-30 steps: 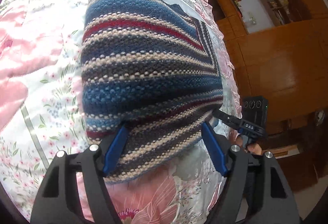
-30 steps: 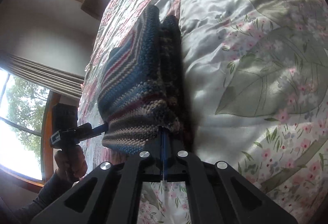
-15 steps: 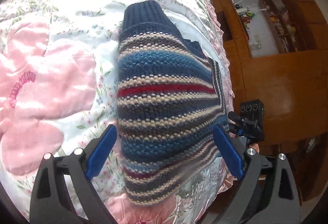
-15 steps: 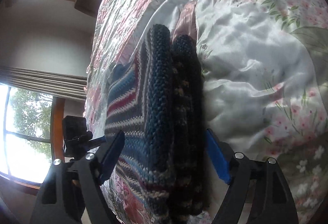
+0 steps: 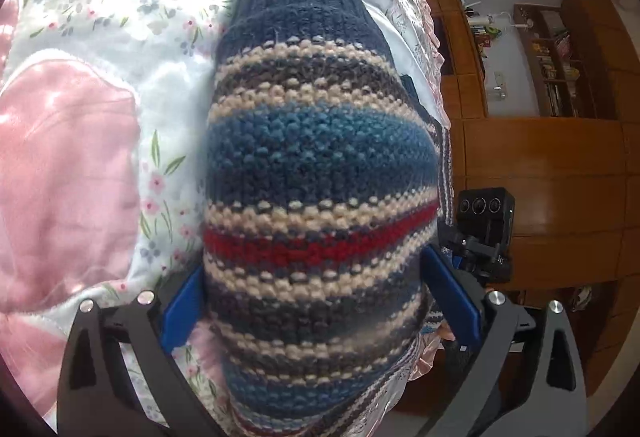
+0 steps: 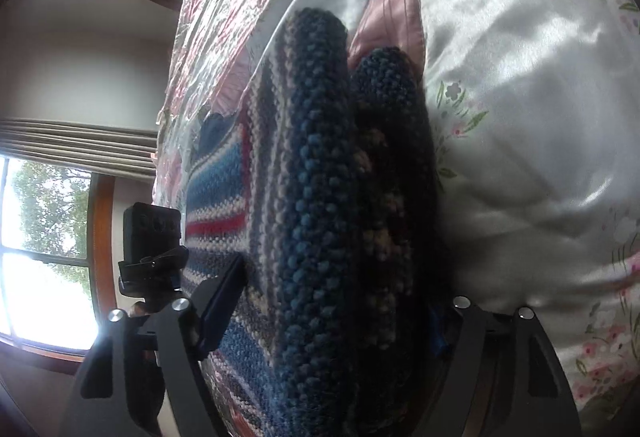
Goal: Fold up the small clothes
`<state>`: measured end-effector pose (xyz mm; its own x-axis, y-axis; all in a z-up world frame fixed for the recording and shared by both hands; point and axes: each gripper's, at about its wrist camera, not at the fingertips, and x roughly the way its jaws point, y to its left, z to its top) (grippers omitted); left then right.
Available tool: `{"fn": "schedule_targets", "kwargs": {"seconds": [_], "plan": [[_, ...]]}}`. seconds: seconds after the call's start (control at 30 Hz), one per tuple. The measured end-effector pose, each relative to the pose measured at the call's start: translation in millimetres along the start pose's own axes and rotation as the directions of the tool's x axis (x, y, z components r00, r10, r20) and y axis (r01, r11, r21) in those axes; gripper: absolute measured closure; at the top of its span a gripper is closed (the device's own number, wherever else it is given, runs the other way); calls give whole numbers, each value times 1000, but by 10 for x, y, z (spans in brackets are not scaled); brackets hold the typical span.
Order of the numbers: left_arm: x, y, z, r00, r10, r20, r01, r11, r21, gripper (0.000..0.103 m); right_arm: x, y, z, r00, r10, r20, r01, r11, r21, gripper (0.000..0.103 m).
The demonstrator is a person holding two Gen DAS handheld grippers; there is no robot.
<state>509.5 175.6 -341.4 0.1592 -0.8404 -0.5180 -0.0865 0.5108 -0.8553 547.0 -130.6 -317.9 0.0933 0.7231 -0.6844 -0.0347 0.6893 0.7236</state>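
A folded knit sweater (image 5: 320,173) with blue, cream, grey and red stripes lies near the edge of a floral satin bedspread (image 5: 80,157), its dark blue ribbed hem pointing away. My left gripper (image 5: 316,303) is open and straddles the near end, with a blue pad on each side of the bundle. In the right wrist view the sweater (image 6: 320,197) shows edge-on as two thick stacked layers. My right gripper (image 6: 332,317) is open around that edge; its right finger is mostly hidden in shadow. Each view shows the other gripper's black camera block beside the sweater.
The bed edge with its pink ruffle runs just right of the sweater in the left wrist view. Beyond it stand wooden cabinets (image 5: 540,165) and a shelf (image 5: 560,77). The right wrist view shows a window (image 6: 40,237) and a curtain (image 6: 80,141) past the bed.
My right gripper, shut on the sweater's edge a second ago, has opened. Both grippers have moved in closer, so the sweater now fills the space between each pair of fingers.
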Motion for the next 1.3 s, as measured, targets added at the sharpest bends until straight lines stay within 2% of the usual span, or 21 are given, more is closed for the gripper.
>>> {"fn": "schedule_targets", "kwargs": {"seconds": [0.03, 0.1, 0.33, 0.5, 0.67, 0.87, 1.03, 1.23, 1.27, 1.3], "plan": [[11, -2, 7, 1000, 10, 0, -10, 1000, -5, 15, 9, 7, -4, 1000, -6, 0, 6, 1000, -7, 41], [16, -21, 15, 999, 33, 2, -33, 999, -5, 21, 13, 32, -26, 999, -31, 15, 32, 999, -19, 51], [-155, -209, -27, 994, 105, 12, -105, 994, 22, 42, -114, 370, -186, 987, -132, 94, 139, 987, -75, 62], [-481, -367, -189, 991, 133, 13, -133, 989, 59, 44, -213, 744, -442, 986, -117, 115, 129, 986, -104, 64], [-1152, -338, -578, 992, 118, 43, -121, 989, 83, 45, -169, 1198, -892, 993, -20, 120, 36, 991, -128, 64], [-2049, 0, -1337, 988, 130, 81, -137, 987, 88, 45, 301, 1715, -1617, 994, 74, 80, -61, 987, -149, 64], [-2706, 549, -1928, 981, 158, 110, -163, 986, 40, 45, 930, 2077, -2166, 994, 112, 11, -108, 981, -159, 64], [-3222, 1240, -2428, 974, 183, 131, -178, 983, -48, 43, 1691, 2334, -2590, 991, 105, -87, -119, 976, -181, 63], [-3258, 1366, -2476, 975, 180, 132, -171, 982, -75, 41, 1778, 2324, -2631, 991, 94, -94, -109, 978, -175, 60], [-3280, 1473, -2514, 976, 171, 137, -158, 982, -102, 37, 1845, 2296, -2635, 992, 75, -101, -92, 981, -171, 52]]}}
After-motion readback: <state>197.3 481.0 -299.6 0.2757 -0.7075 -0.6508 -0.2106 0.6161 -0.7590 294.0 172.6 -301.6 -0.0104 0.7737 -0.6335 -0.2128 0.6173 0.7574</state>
